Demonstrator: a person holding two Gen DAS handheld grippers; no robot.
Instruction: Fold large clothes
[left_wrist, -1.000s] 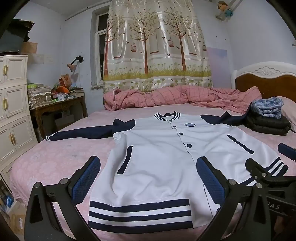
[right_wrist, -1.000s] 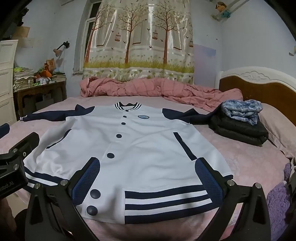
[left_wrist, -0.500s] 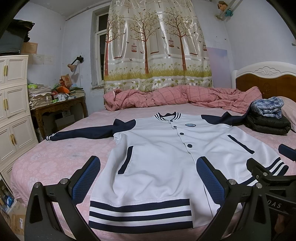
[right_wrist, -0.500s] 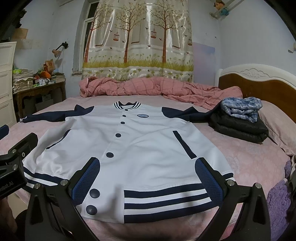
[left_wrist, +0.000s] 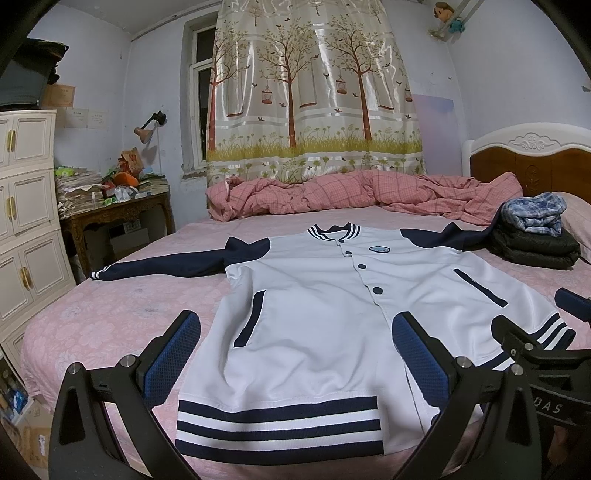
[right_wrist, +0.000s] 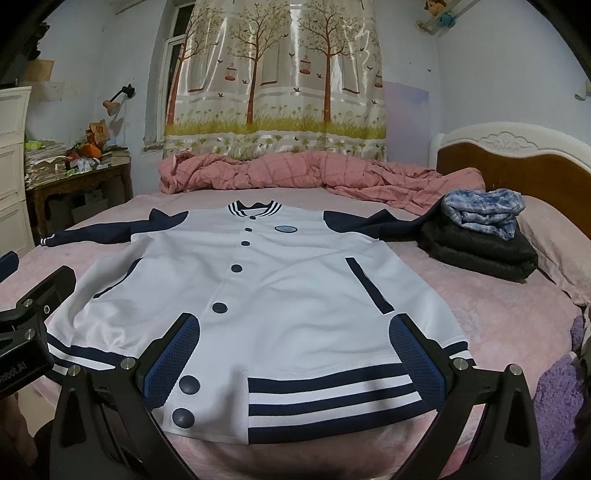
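A white-and-navy jacket (left_wrist: 325, 314) lies flat on the bed (left_wrist: 110, 325), hem at its near edge, collar toward the far edge, with left gripper (left_wrist: 295, 354) and right gripper (right_wrist: 295, 354), jaws spread and empty, apparently equally near the hem.

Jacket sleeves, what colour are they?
Dark navy sleeves with white stripes at the cuff, best seen from the left wrist view.
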